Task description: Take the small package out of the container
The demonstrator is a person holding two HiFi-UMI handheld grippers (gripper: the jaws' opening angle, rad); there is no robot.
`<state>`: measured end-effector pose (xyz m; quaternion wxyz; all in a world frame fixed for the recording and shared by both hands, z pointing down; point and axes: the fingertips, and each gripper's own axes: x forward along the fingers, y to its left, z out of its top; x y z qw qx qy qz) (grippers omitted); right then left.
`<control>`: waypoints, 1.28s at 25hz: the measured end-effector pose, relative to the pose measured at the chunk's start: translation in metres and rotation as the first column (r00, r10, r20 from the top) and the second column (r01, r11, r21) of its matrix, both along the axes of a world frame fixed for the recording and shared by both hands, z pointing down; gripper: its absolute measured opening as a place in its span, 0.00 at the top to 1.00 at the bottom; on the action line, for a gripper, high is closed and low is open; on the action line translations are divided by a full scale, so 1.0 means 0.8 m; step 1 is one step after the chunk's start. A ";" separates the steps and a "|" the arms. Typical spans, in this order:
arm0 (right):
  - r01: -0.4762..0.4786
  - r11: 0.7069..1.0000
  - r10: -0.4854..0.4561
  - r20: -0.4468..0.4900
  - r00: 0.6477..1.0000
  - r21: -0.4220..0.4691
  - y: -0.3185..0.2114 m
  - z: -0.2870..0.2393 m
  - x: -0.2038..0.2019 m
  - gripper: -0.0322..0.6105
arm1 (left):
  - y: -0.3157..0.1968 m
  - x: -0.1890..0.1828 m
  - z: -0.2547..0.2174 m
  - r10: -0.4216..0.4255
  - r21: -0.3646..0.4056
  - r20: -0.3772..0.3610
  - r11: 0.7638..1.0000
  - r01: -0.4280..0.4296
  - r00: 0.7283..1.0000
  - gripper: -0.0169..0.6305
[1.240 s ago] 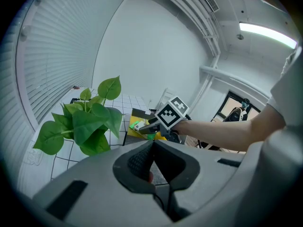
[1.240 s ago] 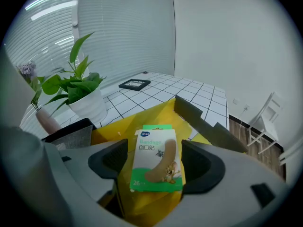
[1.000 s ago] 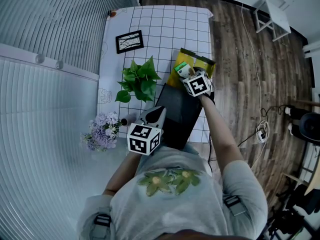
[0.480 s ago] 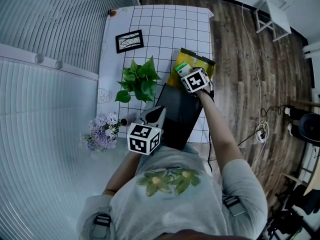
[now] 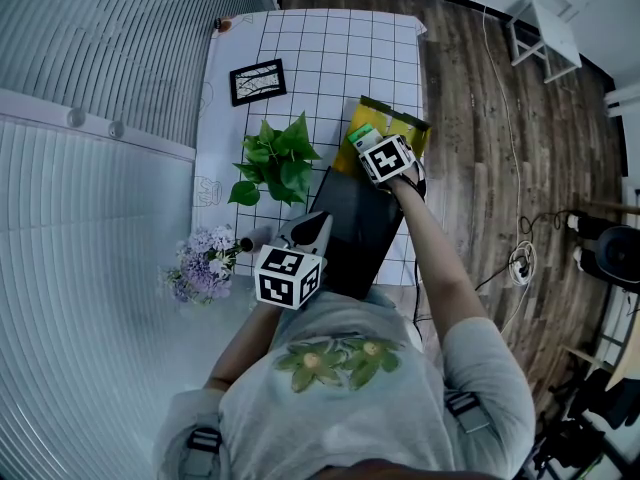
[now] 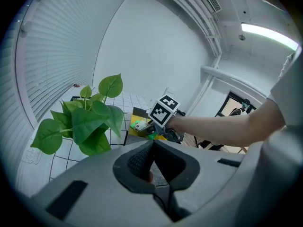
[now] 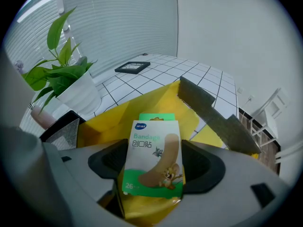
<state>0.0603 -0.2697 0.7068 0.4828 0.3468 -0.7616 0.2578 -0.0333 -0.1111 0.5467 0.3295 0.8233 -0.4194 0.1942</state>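
Observation:
The small package (image 7: 154, 150) is a white and green bandage box, held upright between my right gripper's (image 7: 154, 163) jaws, which are shut on it. It hangs just over the open yellow container (image 7: 156, 100), whose grey flap (image 7: 215, 112) stands to the right. From the head view, the package (image 5: 360, 136) and right gripper (image 5: 369, 147) sit at the near edge of the yellow container (image 5: 408, 130). My left gripper (image 5: 317, 227) rests near my body with its jaws shut and nothing in them (image 6: 152, 154).
A black case (image 5: 350, 230) lies between the two grippers on the gridded white table (image 5: 330, 48). A potted green plant (image 5: 277, 158) stands left of it, with a black picture frame (image 5: 258, 81) beyond and purple flowers (image 5: 203, 264) at the near left. Wooden floor lies to the right.
My right gripper has drifted slightly up and left with the package in it. The left gripper has stayed put.

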 end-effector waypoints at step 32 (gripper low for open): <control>-0.038 0.998 0.035 0.054 0.998 0.056 0.003 -0.033 0.001 0.43 | 0.003 0.004 -0.013 0.021 0.024 -0.003 0.999 -0.021 1.000 0.96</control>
